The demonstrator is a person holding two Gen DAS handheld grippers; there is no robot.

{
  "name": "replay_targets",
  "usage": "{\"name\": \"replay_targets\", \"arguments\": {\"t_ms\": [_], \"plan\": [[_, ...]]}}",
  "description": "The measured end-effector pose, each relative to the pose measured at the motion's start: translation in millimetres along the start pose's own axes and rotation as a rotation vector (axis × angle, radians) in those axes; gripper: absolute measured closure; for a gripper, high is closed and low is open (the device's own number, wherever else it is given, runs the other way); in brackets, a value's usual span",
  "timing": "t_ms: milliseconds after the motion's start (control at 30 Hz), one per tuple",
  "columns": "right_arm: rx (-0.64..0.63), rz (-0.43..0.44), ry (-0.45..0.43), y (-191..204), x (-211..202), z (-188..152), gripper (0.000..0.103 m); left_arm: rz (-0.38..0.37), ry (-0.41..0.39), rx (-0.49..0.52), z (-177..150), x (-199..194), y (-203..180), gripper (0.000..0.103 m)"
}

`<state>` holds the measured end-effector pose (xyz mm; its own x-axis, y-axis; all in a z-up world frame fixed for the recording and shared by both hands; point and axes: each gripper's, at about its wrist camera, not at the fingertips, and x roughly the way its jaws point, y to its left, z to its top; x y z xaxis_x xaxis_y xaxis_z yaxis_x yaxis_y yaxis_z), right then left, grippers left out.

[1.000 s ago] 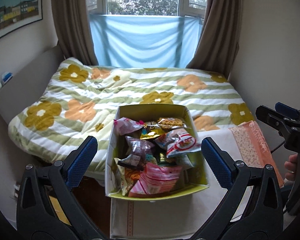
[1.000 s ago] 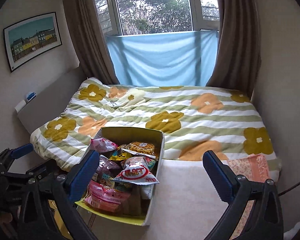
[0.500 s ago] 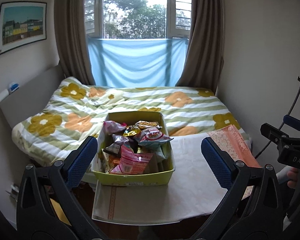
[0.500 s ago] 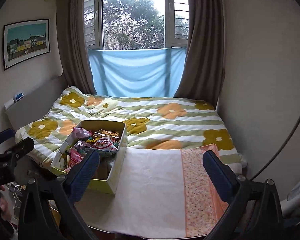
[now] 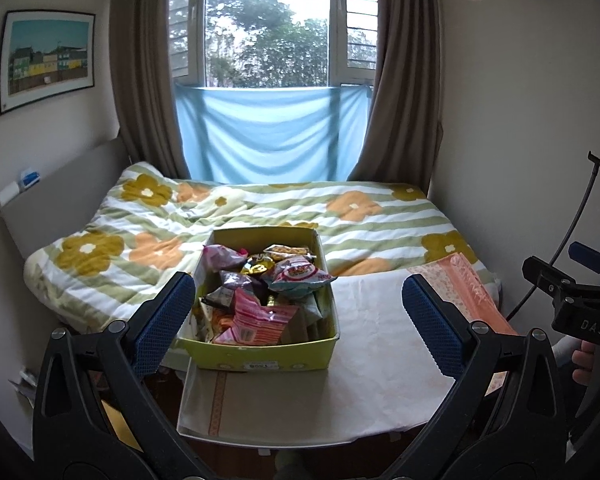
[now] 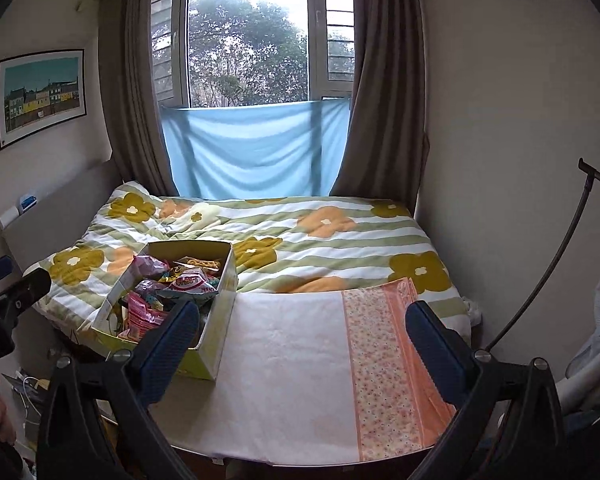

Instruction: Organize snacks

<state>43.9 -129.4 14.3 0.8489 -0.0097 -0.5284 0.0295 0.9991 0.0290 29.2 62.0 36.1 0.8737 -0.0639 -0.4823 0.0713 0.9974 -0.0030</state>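
Both grippers, left gripper point(image 5: 298, 314) and right gripper point(image 6: 301, 334), gape wide and empty. Crinkly pink foil snack packet point(image 5: 256, 320) at 12 o'clock in the yellow-green cardboard box point(image 5: 260, 358): probably light, slippery; pinch its sealed edge.

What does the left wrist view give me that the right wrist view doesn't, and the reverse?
Only the left wrist view shows the snack box's near wall with its label, and the right gripper at its right edge. Only the right wrist view shows the floral strip of the tablecloth in full, and the left gripper at its left edge. Both show the snack packets, bed and window, jaws open.
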Motion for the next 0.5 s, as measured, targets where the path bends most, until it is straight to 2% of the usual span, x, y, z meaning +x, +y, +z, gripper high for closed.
{"name": "replay_targets", "arguments": {"t_ms": [500], "plan": [[-0.004, 0.001, -0.009, 0.0, -5.4, -6.7, 0.000, -0.006, 0.002, 0.007, 3.6, 4.4, 1.9, 0.000]]}}
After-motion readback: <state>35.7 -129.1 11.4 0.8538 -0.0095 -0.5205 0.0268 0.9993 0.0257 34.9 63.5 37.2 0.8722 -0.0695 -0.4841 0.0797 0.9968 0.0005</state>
